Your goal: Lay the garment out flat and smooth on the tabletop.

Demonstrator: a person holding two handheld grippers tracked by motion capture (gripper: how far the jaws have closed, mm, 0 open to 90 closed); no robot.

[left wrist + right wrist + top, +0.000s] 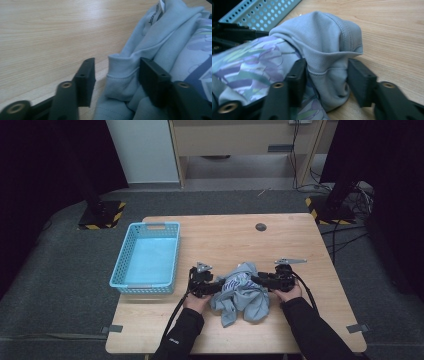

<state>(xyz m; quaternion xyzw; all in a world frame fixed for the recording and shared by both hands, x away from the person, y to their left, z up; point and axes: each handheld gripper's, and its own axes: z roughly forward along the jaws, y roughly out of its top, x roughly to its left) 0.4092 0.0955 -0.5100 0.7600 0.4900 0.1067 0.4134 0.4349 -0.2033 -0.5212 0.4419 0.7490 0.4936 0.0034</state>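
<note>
A crumpled light-blue garment point(242, 295) with a purple printed patch lies on the wooden table point(225, 240) near its front edge. My left gripper point(220, 287) reaches into its left side. In the left gripper view a ribbed hem fold point(122, 75) stands between the jaws of that gripper point(116, 75); the right pad touches it, the left pad stands off with a gap. My right gripper point(255, 280) comes in from the garment's right. In the right gripper view a bunched fold point(324, 50) fills the space between the jaws of my right gripper point(327, 80), and both pads press on it.
A light-blue plastic basket point(145, 226) stands at the table's left and holds nothing; its perforated wall point(262, 12) appears in the right gripper view. A small dark round spot point(261, 226) marks the far middle of the table. Bare wood lies beyond the garment.
</note>
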